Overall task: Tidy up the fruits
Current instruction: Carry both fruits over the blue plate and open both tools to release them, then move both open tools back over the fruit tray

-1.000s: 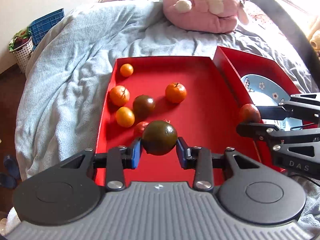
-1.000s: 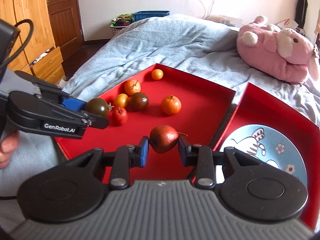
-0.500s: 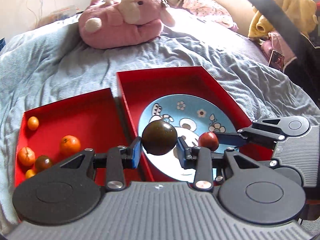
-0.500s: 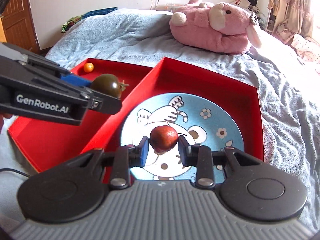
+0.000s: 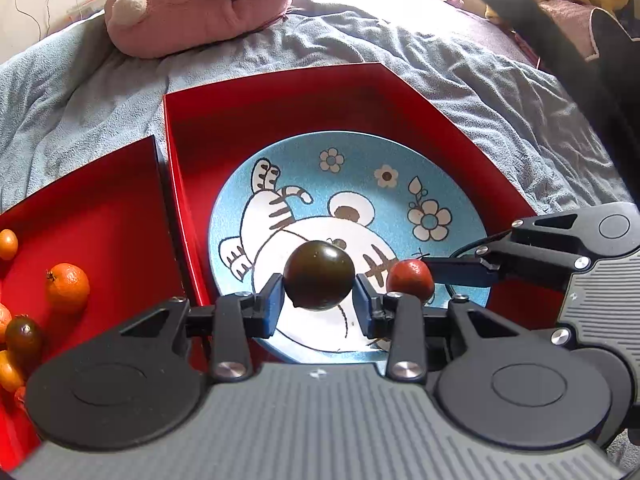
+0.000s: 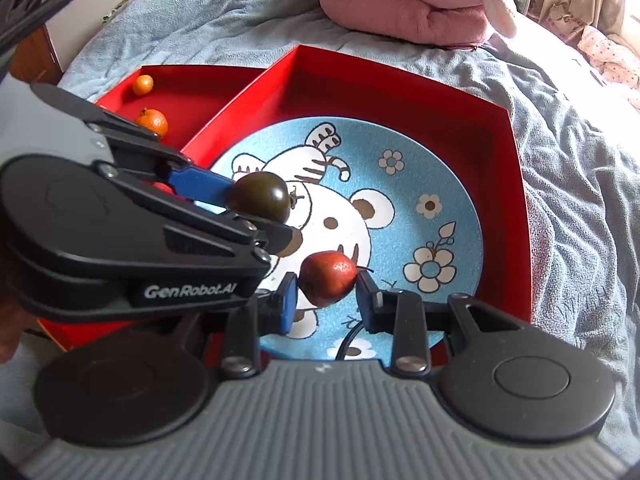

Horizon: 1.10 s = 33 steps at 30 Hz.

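Observation:
My left gripper (image 5: 319, 307) is shut on a dark green-brown tomato (image 5: 319, 276) and holds it above the blue cartoon plate (image 5: 360, 152); the tomato also shows in the right wrist view (image 6: 260, 197). My right gripper (image 6: 326, 300) is shut on a small red fruit (image 6: 328, 278), also above the plate (image 6: 436, 176). That fruit shows in the left wrist view (image 5: 410, 278), just right of the tomato. The plate lies in the right red tray (image 5: 280, 96). Several oranges, one being (image 5: 67, 288), and a dark tomato (image 5: 23, 336) lie in the left red tray (image 5: 100, 200).
Both trays sit on a grey-blue blanket (image 5: 460, 68) on a bed. A pink plush toy (image 5: 200, 4) lies behind the trays. Two oranges (image 6: 152, 120) show in the left tray in the right wrist view. A black cable crosses the top right.
Both grippers have carried their fruits from over the left tray to over the blue plate and come lower and closer to it. Both grips are unchanged.

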{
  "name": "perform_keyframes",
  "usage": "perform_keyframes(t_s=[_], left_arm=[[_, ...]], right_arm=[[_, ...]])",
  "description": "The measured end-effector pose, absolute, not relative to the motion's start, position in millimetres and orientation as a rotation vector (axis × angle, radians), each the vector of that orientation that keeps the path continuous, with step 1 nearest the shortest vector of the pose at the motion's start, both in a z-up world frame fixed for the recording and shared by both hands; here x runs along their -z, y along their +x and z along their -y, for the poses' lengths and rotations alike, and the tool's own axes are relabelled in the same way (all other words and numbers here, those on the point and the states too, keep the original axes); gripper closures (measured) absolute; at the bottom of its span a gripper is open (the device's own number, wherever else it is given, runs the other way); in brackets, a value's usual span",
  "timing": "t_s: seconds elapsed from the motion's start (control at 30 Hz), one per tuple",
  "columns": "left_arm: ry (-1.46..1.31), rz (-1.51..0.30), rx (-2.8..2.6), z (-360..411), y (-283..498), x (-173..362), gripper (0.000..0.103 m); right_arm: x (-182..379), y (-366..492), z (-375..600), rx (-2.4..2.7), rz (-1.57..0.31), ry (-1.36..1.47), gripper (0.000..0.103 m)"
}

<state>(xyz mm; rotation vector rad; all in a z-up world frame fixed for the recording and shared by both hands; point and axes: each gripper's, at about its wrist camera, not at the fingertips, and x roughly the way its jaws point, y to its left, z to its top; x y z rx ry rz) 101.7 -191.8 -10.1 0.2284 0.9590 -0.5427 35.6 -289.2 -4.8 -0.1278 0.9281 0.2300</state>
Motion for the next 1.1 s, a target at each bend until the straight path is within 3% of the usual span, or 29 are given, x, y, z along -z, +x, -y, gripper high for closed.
perform_keyframes(t_s=[0.17,0.47,0.67,1.1], left_arm=[[0.245,-0.948,0.526,190,100,11,0.058],[0.234,-0.892,0.502,183,91,-6,0.027],[0.218,-0.861,0.504,174,80,-21,0.024],[0.146,-0.771,0.388,113,54,-58,0.023]], right_arm=[[8,36,286,-0.225,-0.937,-0.126,0.067],[3,33,287,-0.216,-0.925,-0.127,0.067],[-7,26,286,-0.202,-0.890,-0.131,0.054],[-37,15,256,-0.278,-0.781,-0.138,0.054]])
